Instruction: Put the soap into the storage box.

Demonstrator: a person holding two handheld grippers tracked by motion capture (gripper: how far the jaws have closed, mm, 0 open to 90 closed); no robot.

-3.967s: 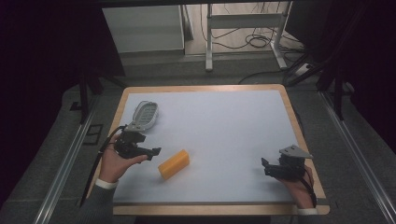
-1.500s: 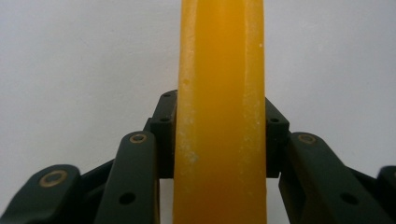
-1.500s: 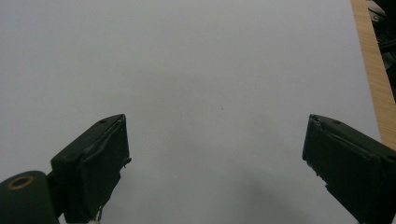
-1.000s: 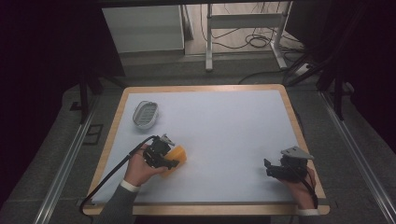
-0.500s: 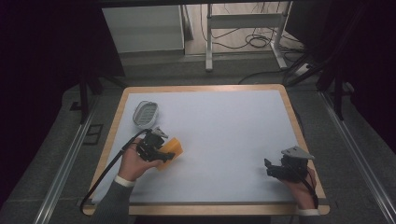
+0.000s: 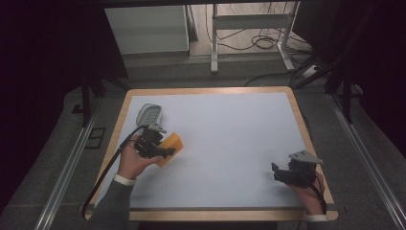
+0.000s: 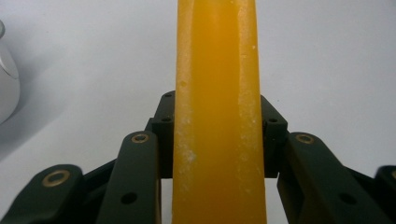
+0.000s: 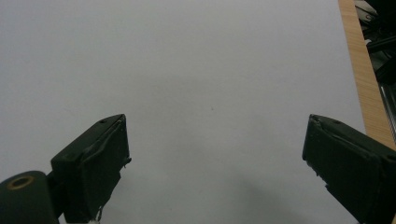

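An orange-yellow block (image 6: 171, 146) is held off the white table top at the left, with my left gripper (image 6: 160, 149) shut on it. In the left gripper view the block (image 7: 217, 112) stands upright between the two black jaws, which press on its sides. A small grey-and-white dish (image 6: 148, 114) lies just beyond that hand, and its rim (image 7: 5, 91) shows at the left edge. My right gripper (image 6: 276, 173) rests low at the table's front right, open, with nothing between its fingers (image 8: 93, 163).
The white sheet covers a wooden-edged table (image 6: 206, 90); the wooden edge (image 8: 362, 84) runs close to the right gripper's right side. A cable (image 6: 107, 167) trails from the left gripper over the left edge. Metal frame legs and floor cables (image 6: 249, 38) lie beyond the far edge.
The left gripper closed on the orange block near the table's middle-left, lifted it, and carried it back and left toward the dish. The right gripper has stayed put.
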